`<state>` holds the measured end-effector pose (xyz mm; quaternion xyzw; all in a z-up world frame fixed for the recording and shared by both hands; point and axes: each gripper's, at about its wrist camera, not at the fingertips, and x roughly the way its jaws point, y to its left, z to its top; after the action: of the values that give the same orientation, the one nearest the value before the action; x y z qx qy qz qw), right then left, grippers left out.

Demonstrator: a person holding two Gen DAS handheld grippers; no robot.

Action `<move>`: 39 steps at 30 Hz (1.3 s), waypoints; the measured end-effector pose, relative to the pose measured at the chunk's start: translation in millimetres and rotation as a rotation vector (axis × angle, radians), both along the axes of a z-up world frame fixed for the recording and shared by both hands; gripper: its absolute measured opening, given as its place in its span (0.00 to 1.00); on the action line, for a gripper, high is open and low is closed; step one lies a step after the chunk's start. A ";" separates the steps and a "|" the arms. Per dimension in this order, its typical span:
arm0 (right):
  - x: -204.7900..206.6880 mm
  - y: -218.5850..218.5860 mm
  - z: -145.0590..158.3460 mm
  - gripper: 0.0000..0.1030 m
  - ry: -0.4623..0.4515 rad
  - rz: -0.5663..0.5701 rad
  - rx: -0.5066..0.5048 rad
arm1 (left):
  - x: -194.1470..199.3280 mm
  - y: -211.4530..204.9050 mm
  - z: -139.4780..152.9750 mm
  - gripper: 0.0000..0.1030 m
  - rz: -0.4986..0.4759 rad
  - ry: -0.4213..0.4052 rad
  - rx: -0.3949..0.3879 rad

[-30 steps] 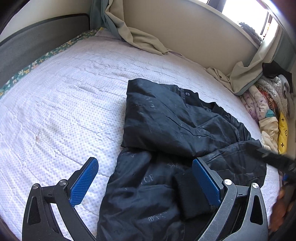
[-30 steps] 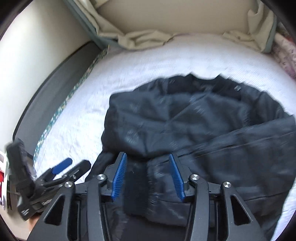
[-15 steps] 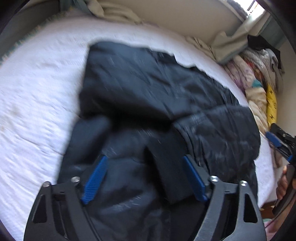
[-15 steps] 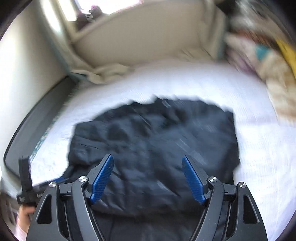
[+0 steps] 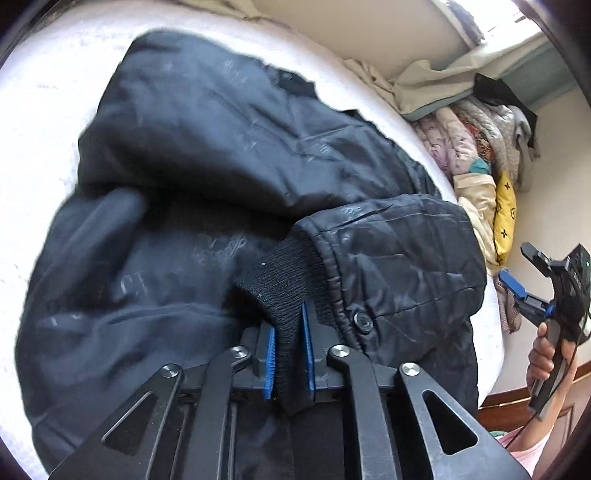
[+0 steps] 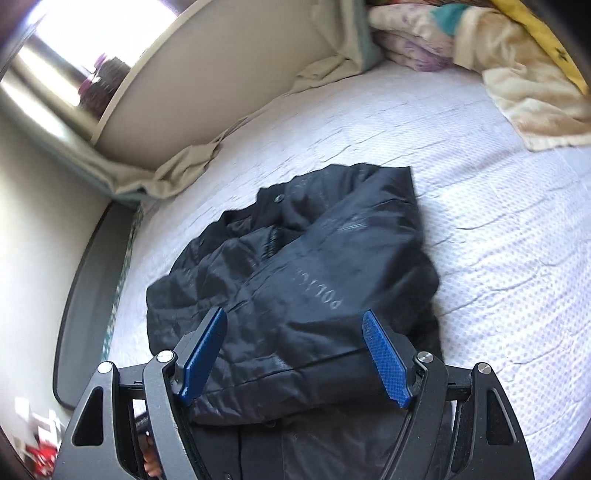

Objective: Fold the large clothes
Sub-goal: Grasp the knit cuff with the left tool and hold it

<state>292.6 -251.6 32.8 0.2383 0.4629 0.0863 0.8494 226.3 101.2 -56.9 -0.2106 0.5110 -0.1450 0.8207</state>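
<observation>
Pinched between the blue pads of the left gripper (image 5: 289,352) is the knit cuff (image 5: 280,291) of a black jacket (image 5: 207,192), while the right gripper (image 6: 295,363) is spread wide over the same jacket (image 6: 303,280) with nothing between its pads. Biggest in the room is the bed, its white dotted mattress cover (image 6: 498,221) running up to a cream wall (image 6: 221,74) below a bright window (image 6: 103,26). On that cover the jacket lies crumpled near the middle, one sleeve doubled over the body. A beige curtain (image 6: 184,173) bunches where mattress meets wall. Along the bed's far side a pile of folded clothes and quilts (image 5: 476,147) is stacked, a yellow patterned piece (image 5: 504,214) among them. A dark grey padded bed edge (image 6: 85,310) borders the mattress on the other side.
</observation>
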 end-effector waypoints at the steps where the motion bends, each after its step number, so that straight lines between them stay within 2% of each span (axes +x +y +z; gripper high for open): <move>1: 0.1 -0.8 1.1 0.73 -0.003 -0.008 0.001 | -0.8 -1.5 8.4 0.13 -0.008 -0.025 0.005; 4: -2.1 -6.1 8.4 0.73 -0.028 -0.028 0.008 | -1.4 -1.7 44.3 0.12 -0.016 -0.110 -0.015; 8: -1.2 -9.3 13.6 0.73 -0.050 -0.043 0.007 | 1.0 5.9 97.3 0.12 -0.015 -0.224 0.046; 11: -0.4 -12.3 12.1 0.73 -0.048 -0.048 -0.003 | 9.4 14.5 111.4 0.12 -0.007 -0.236 0.086; 14: 2.5 -13.0 7.6 0.73 -0.034 -0.055 -0.012 | 24.6 21.4 96.3 0.12 0.008 -0.193 0.107; 20: 11.2 -3.9 -4.7 0.73 0.003 -0.044 -0.045 | 48.6 33.9 39.3 0.12 0.048 -0.047 0.114; 24: 20.0 9.9 -12.1 0.73 0.024 -0.007 -0.070 | 52.4 35.9 24.5 0.14 0.068 0.000 0.115; 26: 25.0 19.3 -14.8 0.73 0.026 0.023 -0.097 | 51.2 35.9 17.6 0.17 0.071 0.015 0.139; 28: 29.6 30.3 -15.4 0.71 0.017 0.054 -0.149 | 48.4 32.9 19.0 0.23 0.068 0.002 0.187; 31: 32.8 45.1 -11.2 0.58 -0.020 0.090 -0.240 | 41.3 31.0 30.9 0.24 0.077 -0.057 0.234; 33: 34.9 53.1 -6.8 0.51 -0.056 0.107 -0.302 | 37.0 31.4 43.4 0.29 0.094 -0.131 0.251; 35: 38.7 61.2 -3.4 0.46 -0.098 0.117 -0.361 | 35.9 32.3 49.5 0.34 0.106 -0.184 0.220; 39: 54.3 66.0 -12.5 0.41 -0.104 0.127 -0.391 | 38.3 23.3 47.9 0.34 0.072 -0.231 0.151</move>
<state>346.9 -185.6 20.3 0.0347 0.4403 0.0603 0.8952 264.6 124.5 -9.0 -0.1483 0.4147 -0.1000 0.8922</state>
